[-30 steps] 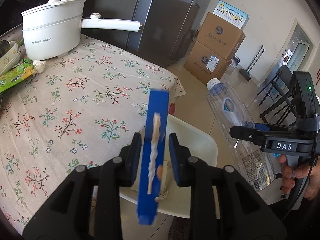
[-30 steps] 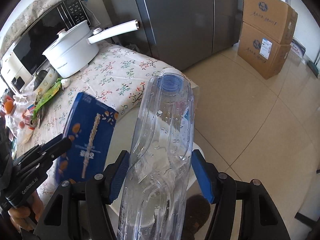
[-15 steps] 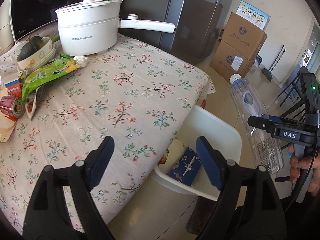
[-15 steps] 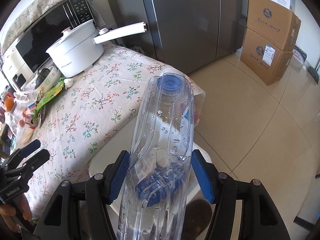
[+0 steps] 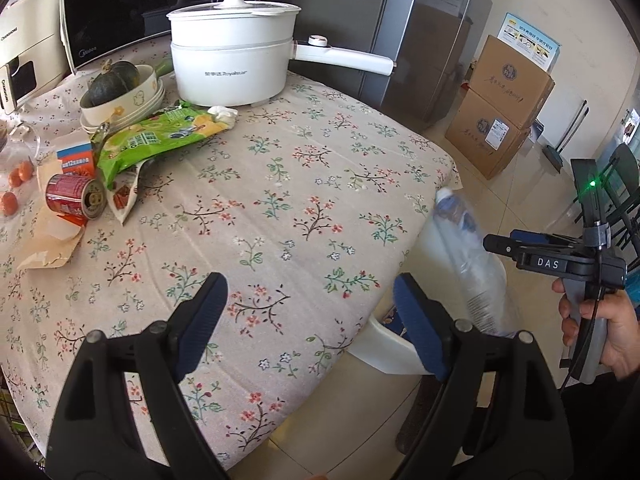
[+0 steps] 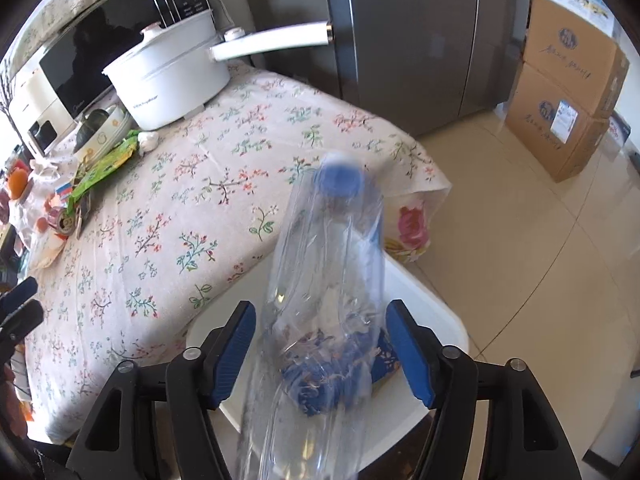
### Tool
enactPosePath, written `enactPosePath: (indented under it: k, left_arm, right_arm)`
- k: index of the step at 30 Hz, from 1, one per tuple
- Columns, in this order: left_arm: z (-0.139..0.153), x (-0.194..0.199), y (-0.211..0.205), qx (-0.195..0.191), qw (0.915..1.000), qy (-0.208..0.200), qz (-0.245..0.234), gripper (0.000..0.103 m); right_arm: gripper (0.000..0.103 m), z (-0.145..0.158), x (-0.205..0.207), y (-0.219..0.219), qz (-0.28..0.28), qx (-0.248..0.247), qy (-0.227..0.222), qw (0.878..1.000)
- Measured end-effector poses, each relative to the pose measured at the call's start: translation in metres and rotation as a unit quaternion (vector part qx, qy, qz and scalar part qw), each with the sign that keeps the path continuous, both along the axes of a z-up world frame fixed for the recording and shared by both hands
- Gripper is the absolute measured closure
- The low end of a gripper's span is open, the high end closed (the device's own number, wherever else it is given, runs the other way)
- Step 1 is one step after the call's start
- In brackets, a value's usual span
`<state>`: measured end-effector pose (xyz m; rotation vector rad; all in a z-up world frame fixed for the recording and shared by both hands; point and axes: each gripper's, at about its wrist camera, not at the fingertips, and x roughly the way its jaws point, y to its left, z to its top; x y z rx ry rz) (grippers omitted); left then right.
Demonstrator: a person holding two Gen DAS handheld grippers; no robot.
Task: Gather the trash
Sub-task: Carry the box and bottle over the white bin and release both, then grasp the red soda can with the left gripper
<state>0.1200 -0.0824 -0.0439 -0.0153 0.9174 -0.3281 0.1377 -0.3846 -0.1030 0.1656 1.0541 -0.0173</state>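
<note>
A clear plastic bottle [image 6: 324, 264] with a blue cap hangs blurred between the jaws of my right gripper [image 6: 320, 308]. Those jaws are opening, and both pads stand off the bottle's sides. Below it is the white bin [image 6: 432, 308], with a blue snack box [image 6: 384, 356] lying inside. In the left wrist view the bottle [image 5: 472, 264] tilts over the bin [image 5: 384, 348] beside the right gripper [image 5: 500, 242]. My left gripper [image 5: 308, 284] is open and empty above the table's near corner. A green wrapper [image 5: 160, 140], a red can [image 5: 74, 200] and a brown paper bag [image 5: 48, 248] lie on the table's left.
A white pot [image 5: 232, 64] with a long handle, a bowl holding a squash [image 5: 120, 88] and a microwave [image 5: 120, 12] stand at the table's back. A grey fridge [image 5: 420, 40] and stacked cardboard boxes [image 5: 504, 108] lie beyond. A chair [image 5: 624, 184] is at right.
My left gripper let go of the blue box, which now lies in the bin, and pulled back over the table. The right jaws have widened and the bottle has slid lower, blurred.
</note>
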Motion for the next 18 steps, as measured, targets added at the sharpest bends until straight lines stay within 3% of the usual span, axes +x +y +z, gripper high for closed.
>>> enactPosePath:
  k: [18]
  left_arm:
    - [0.01, 0.0, 0.057, -0.013, 0.9986, 0.003, 0.052, 0.018]
  right_arm:
    - [0.022, 0.024, -0.002, 0.019, 0.011, 0.015, -0.021, 1.0]
